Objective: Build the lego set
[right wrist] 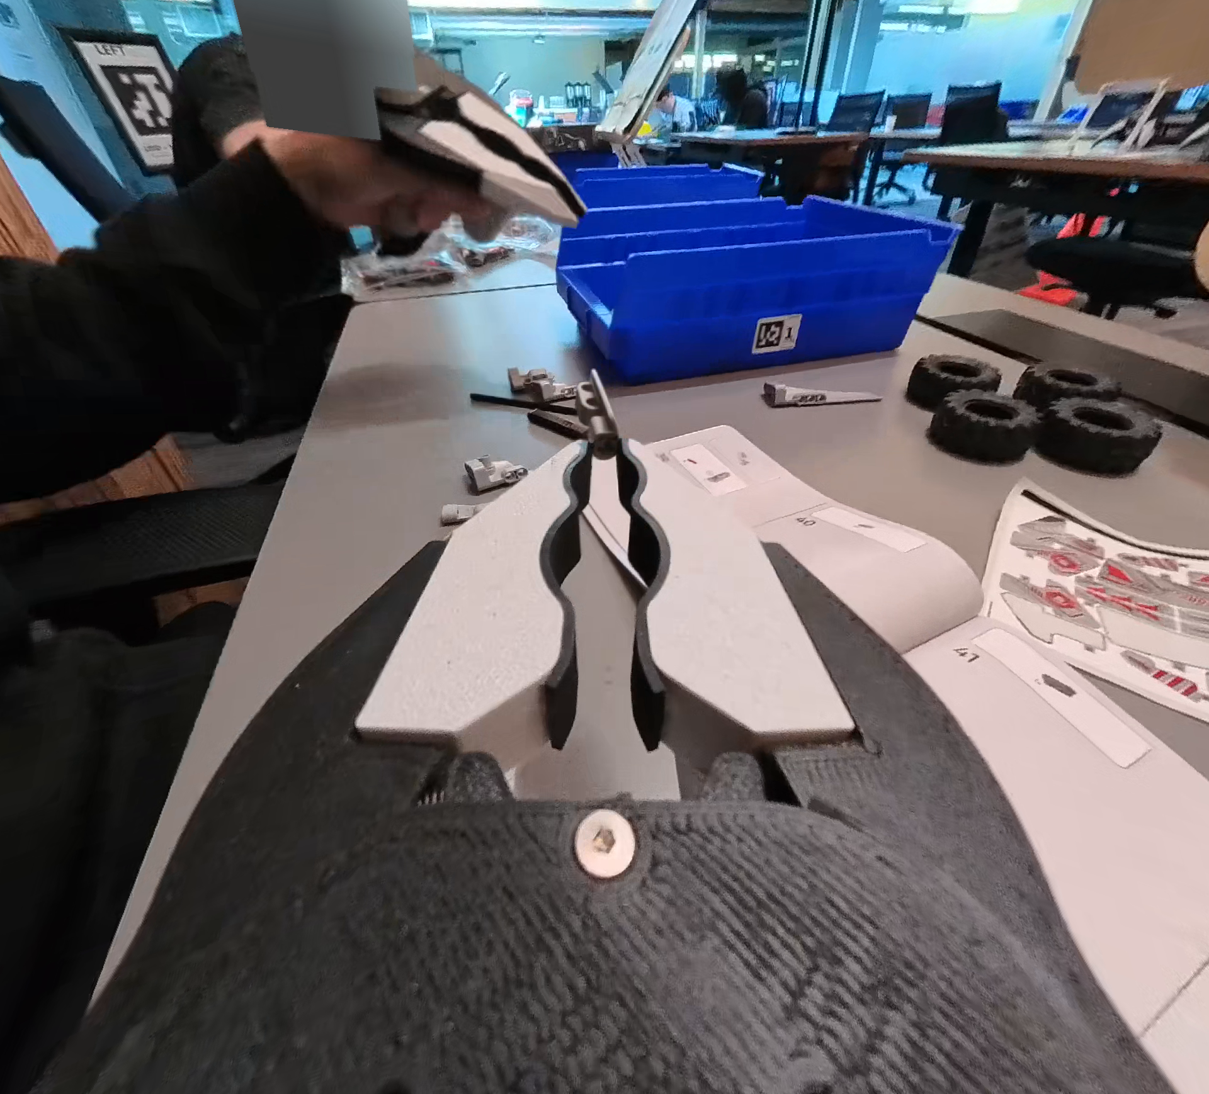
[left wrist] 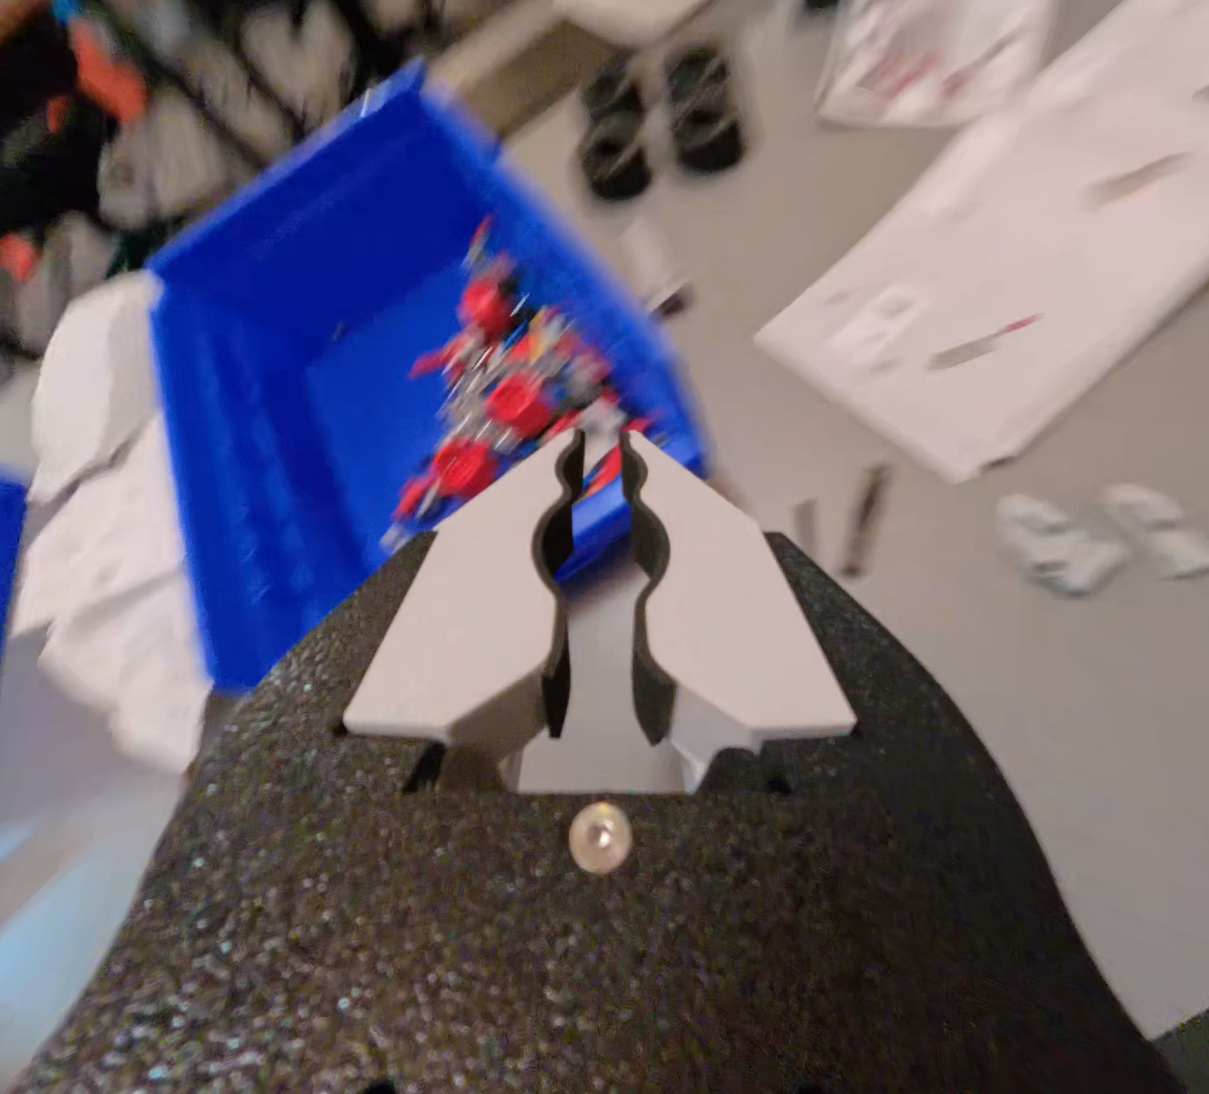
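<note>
Gripping a small grey lego connector [right wrist: 598, 408] at its very tips, the right gripper [right wrist: 603, 453] hung low over the open instruction booklet [right wrist: 870, 546], the piece standing upright above the fingers. To the booklet's left, loose grey connectors [right wrist: 492, 469] and thin black axles [right wrist: 523, 403] lay scattered on the grey table [right wrist: 392, 356]. Beyond the booklet stood the blue bin [right wrist: 752, 304], and above the bin's left end the left gripper [right wrist: 487, 163] hovered high, a narrow gap between its fingers and nothing seen in them. In the blurred left wrist view, that gripper [left wrist: 602, 441] looked down into the bin [left wrist: 262, 343], where a red-and-blue lego assembly [left wrist: 504, 395] lay against the wall nearest the booklet [left wrist: 981, 291]. To the booklet's right in the right wrist view sat four black tyres [right wrist: 1033, 408] and, nearer, a sticker sheet [right wrist: 1112, 592].

The build appeared to be midway: a connector fetched, the model not yet lifted. The next move probably called for the left gripper to descend, open wider and take the assembly by a firm part, then hold it steady for the connector to be pressed home.
</note>
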The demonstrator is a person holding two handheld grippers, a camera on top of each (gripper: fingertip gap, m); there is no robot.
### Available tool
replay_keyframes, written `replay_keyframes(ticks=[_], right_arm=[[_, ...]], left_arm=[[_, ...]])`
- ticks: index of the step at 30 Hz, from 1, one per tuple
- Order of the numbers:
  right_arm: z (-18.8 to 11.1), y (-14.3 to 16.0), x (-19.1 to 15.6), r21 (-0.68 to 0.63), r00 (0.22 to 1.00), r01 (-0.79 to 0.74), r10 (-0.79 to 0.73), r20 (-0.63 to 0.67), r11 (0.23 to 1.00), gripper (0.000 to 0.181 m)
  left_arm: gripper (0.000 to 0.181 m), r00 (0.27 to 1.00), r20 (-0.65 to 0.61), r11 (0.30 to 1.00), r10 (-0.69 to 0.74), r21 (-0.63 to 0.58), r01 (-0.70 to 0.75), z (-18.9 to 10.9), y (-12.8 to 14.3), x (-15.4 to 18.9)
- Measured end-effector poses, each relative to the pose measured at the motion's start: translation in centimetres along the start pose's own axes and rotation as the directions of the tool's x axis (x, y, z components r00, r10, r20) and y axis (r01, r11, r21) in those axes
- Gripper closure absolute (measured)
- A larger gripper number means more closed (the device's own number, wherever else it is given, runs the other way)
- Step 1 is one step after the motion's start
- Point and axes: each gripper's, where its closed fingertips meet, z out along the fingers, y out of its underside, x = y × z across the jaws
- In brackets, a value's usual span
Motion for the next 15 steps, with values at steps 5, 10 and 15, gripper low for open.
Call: replay_keyframes(ticks=[5, 10, 15], right_arm=[[0.8, 1.0, 0.8, -0.074, 0.998, -0.058, 0.057, -0.017, 0.996, 0.175], [1.2, 1.7, 1.4, -0.119, 0.993, -0.116, 0.114, -0.028, 0.986, 0.176], [1.3, 2.0, 2.2, -0.134, 0.987, -0.157, 0.150, -0.061, 0.979, 0.176]], left_arm=[[0.169, 0.997, -0.035, 0.918, -0.065, -0.394, 0.046, 3.5, 4.9, -7.5], [0.167, 0.978, -0.205, 0.853, -0.024, -0.515, -0.087, 8.0, 6.3, -8.4], [0.169, 0.974, -0.221, 0.814, 0.041, -0.558, -0.161, 10.5, 7.0, -10.2]])
